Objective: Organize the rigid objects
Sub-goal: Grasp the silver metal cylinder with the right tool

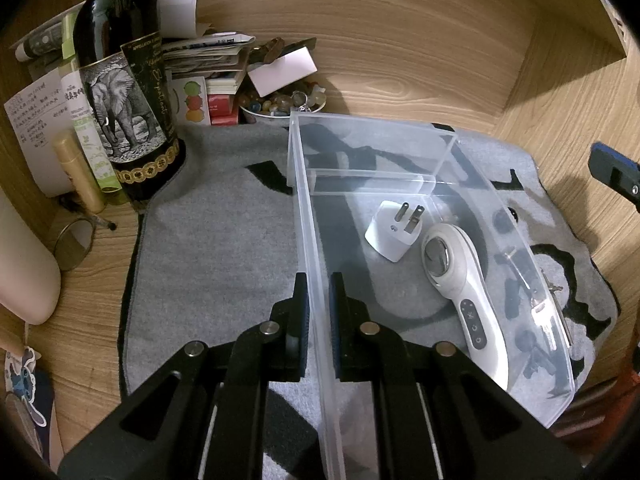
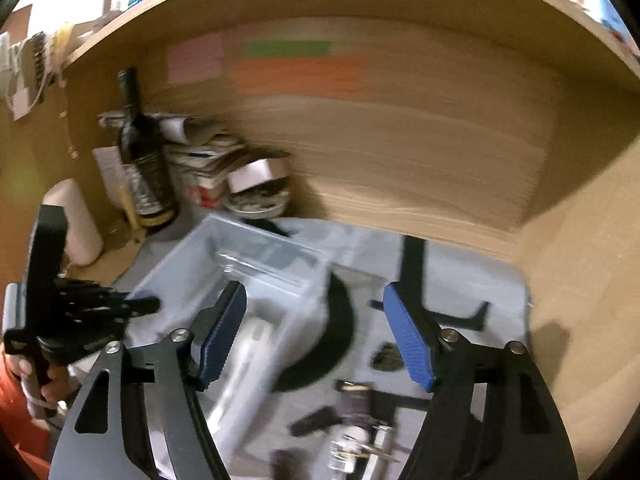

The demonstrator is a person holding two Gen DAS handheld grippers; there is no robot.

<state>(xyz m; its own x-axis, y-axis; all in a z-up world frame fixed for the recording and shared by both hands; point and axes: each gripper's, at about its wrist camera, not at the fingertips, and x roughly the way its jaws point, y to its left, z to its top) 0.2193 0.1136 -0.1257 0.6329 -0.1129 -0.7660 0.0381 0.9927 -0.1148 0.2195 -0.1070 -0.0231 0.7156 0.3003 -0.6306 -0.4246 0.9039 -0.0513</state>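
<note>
While the left hand-held gripper (image 1: 319, 312) clamps the clear bin (image 1: 308, 208) wall to steady it, the right hand-held gripper (image 2: 316, 336) hangs released, empty; keys (image 2: 360, 446) lie at its 6 o'clock, likely the next pick.

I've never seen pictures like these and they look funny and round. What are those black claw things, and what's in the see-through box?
A person holds a grabber tool in each hand, and each tool carries a round-view camera looking along its two fingers. One picture comes from the left gripper. It is pinched shut on the wall of the clear box, holding it steady. The other picture, blurry, comes from the right gripper, which is open and holds nothing. The box sits on a grey mat on a wooden desk. Inside lie a white plug and a white handheld device. Keys lie on the mat outside. A bottle stands behind.
</note>
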